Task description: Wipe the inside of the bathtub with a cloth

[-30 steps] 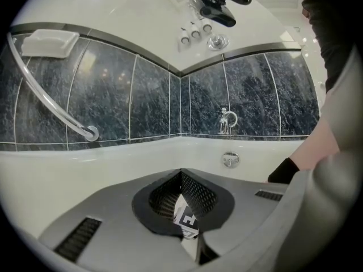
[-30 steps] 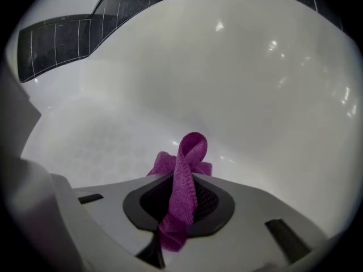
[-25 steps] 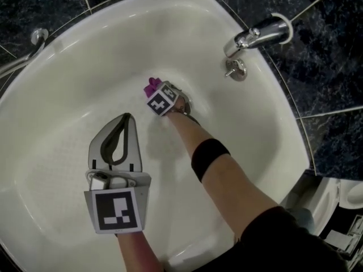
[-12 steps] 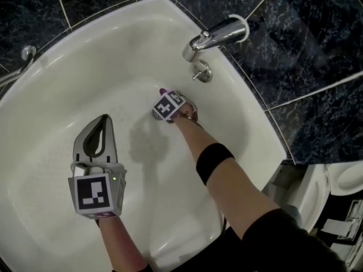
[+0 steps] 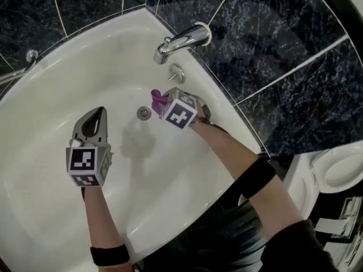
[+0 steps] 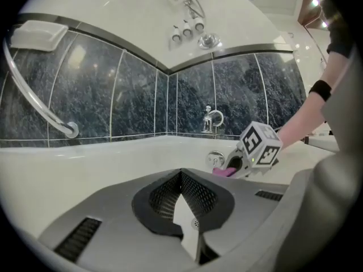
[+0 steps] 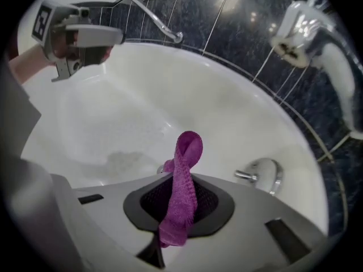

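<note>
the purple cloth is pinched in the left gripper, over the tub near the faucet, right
Not quite. The purple cloth is pinched in the right gripper, not the left: the right gripper view shows it clamped between that gripper's fingers. The left gripper has nothing between its fingers. The rest holds: the cloth is over the tub, near the faucet.

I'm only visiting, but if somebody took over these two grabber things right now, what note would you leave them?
Right gripper: shut on the purple cloth, apparently off the surface, near the drain and below the faucet.
Left gripper: shut, empty, over the bathtub floor.
Done: how much has been wiped cannot be told.
Left: press the cloth to the inside and wipe.
</note>
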A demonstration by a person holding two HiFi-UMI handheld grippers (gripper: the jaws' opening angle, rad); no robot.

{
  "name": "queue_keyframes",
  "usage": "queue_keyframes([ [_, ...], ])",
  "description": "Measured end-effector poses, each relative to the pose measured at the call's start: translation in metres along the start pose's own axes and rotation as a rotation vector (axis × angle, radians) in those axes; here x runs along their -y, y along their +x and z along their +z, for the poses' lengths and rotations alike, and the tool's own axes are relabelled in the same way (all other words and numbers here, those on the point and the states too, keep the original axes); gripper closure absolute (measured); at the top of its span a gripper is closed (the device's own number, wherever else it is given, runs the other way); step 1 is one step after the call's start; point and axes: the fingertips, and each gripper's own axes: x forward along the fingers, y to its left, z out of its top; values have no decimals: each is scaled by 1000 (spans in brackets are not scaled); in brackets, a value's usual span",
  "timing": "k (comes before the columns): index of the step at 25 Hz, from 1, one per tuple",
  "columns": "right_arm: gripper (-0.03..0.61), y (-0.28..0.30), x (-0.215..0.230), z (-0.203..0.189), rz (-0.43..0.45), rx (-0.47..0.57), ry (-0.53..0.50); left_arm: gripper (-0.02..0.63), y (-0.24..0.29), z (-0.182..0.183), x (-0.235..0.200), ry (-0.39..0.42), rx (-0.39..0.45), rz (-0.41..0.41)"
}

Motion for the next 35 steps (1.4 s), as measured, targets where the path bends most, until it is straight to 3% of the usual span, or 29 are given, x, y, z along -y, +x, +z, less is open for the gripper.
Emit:
queue_keyframes([
  [3,509,-40,19,-1,-82,29,-85,616,4,-6,23,26,-17,-39],
  [8,511,-75,42,-7,-185,-31,-371,616,9,-1,41,4,-11,-61],
  [11,509,-80,44,-7,-204,-105,-612,616,18,12,40,-22,13,-47],
  [17,511,-71,64,-12,-205,-278,-1031,617,42,28,63,16,43,-99],
  [20,511,-60,73,-20,-169,-368,-1144,617,41,31,79,-3,49,-137],
  [25,514,-49,71,-31,-74,-484,-1358,617,44,30,100,29,39,-180],
  [29,515,-50,61,-52,46,-562,-1397,615,43,30,100,26,42,-183],
  [35,514,-73,35,-94,240,-660,-1255,617,41,30,89,1,51,-165],
])
